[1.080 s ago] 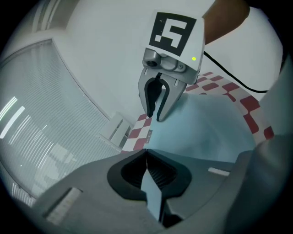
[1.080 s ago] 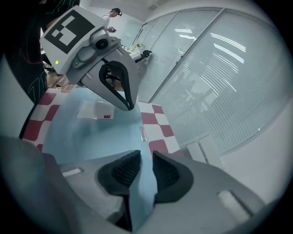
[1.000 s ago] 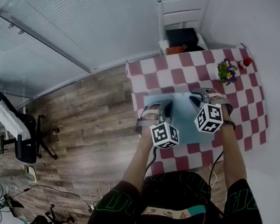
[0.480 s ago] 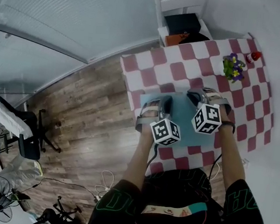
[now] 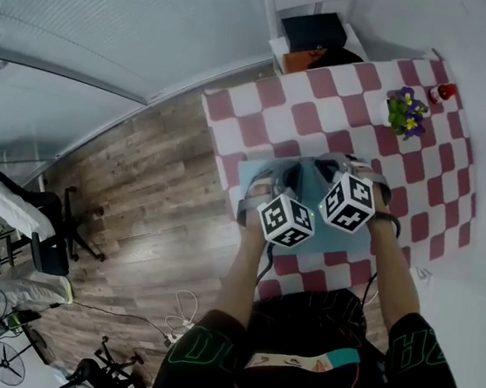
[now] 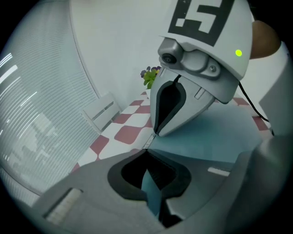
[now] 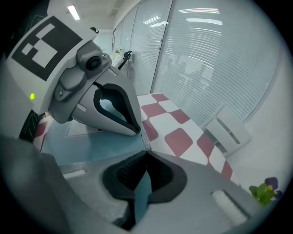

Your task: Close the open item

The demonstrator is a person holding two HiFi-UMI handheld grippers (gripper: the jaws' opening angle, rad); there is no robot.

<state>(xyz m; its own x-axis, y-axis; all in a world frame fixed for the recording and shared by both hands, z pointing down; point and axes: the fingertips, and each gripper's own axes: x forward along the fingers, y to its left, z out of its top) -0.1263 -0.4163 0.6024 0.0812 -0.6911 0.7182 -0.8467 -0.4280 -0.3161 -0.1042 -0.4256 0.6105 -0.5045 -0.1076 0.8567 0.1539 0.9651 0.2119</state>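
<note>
A flat light-teal zip pouch (image 5: 307,207) lies on the red-and-white checked table (image 5: 322,119), near its front left corner. My left gripper (image 5: 261,187) and right gripper (image 5: 327,167) meet tip to tip at the pouch's far edge. Seen from the left gripper (image 6: 147,151), its jaws are shut, with a fold of teal pouch (image 6: 215,137) pinched between them and the right gripper (image 6: 158,131) just beyond. Seen from the right gripper (image 7: 146,153), its jaws are also shut on the pouch (image 7: 91,146), facing the left gripper (image 7: 136,130). A short strip of zipper (image 7: 145,140) shows between the tips.
A pot of purple and yellow flowers (image 5: 407,112) and a small red object (image 5: 446,91) stand at the table's far right. A white chair (image 5: 304,16) holding a black bag stands behind the table. The table's left edge (image 5: 218,146) drops to wooden floor.
Both grippers have come down onto the pouch and drawn closer together, their marker cubes now almost touching. The right gripper's cube has shifted left.
</note>
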